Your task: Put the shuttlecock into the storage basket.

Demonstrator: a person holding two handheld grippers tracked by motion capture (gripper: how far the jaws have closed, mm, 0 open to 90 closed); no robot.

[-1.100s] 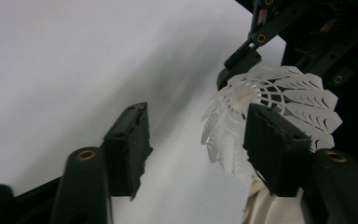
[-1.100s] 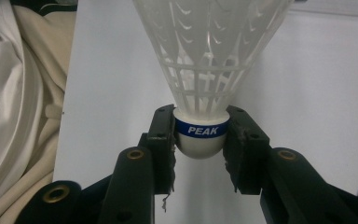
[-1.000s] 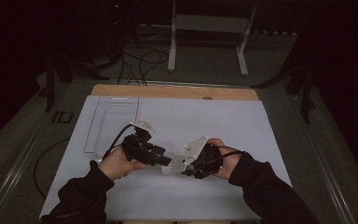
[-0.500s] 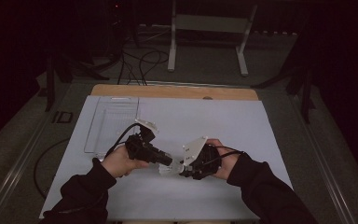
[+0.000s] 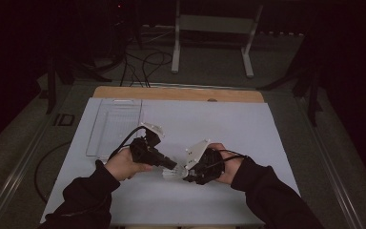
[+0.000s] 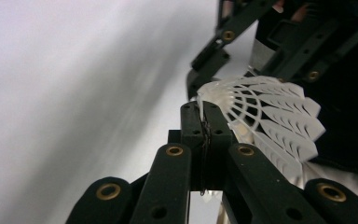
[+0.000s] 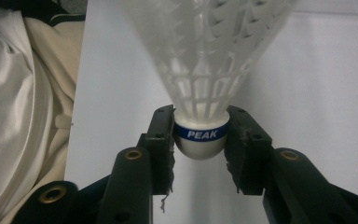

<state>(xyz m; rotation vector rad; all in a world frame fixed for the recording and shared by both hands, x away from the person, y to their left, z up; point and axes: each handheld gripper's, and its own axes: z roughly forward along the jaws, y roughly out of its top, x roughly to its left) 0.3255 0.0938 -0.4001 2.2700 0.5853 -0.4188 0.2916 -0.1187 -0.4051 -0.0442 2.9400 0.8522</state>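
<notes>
Closing in from both sides, the two grippers now meet over the lower middle of the high view, where a second ago a small gap stood between them. The left gripper has moved toward the right gripper, and the white shuttlecock sits between their tips, above the white tabletop.

In the right gripper view the jaws hold the shuttlecock by its rounded cork base, one jaw on each side of the blue band, so the grip looks firm. In the left gripper view the jaws are pressed together, and they seem to pinch the edge of the plastic skirt; I cannot tell for sure how much of the skirt is caught between them.

I judge that this means a handover, or a two-handed hold, is in progress: both grippers have the shuttlecock at once, and one of them must let go next.

A clear plastic tray lies in the left part of the high view, apart from the hands. It looks empty.
</notes>
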